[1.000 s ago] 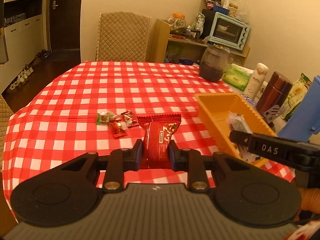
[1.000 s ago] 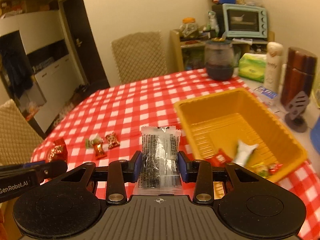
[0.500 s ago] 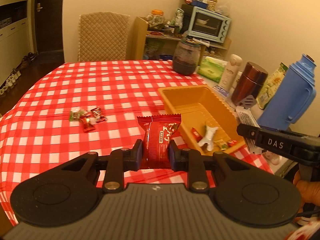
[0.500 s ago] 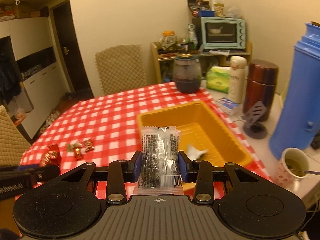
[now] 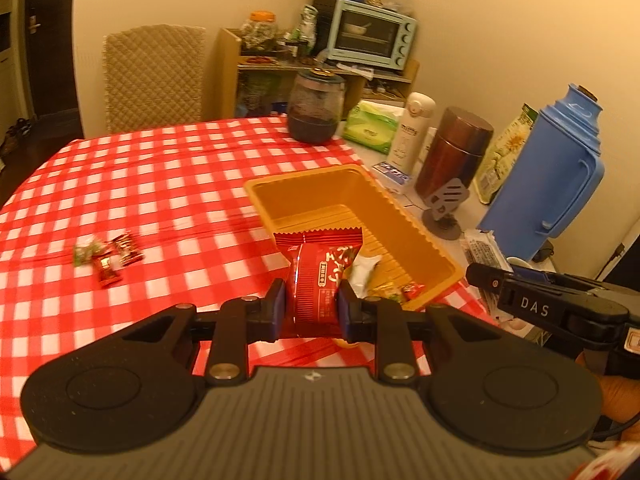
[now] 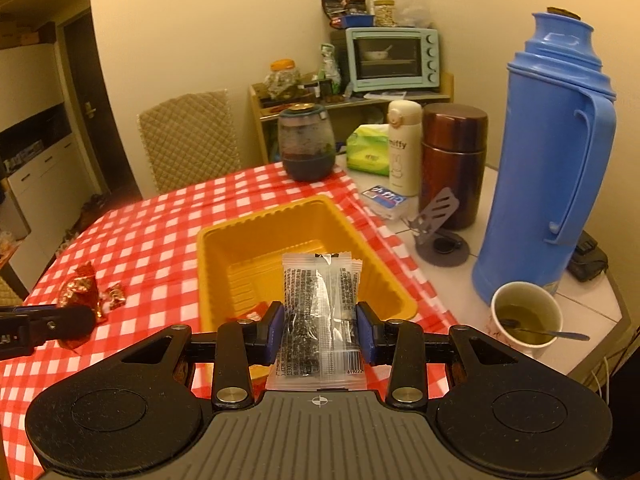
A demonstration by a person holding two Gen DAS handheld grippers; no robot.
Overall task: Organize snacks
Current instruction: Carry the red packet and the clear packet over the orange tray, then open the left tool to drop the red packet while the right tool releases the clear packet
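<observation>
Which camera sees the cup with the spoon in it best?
The right wrist view. The cup stands in plain sight beside the blue thermos, with its drink and spoon showing. In the left wrist view, the right gripper blocks that spot, so the cup cannot be made out there.

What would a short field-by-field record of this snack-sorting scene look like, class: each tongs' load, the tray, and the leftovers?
left tongs: shut on red snack packet
right tongs: shut on clear dark-filled packet
yellow tray: on checkered tablecloth, holds a few small snacks
loose candies: on cloth, left of tray
</observation>
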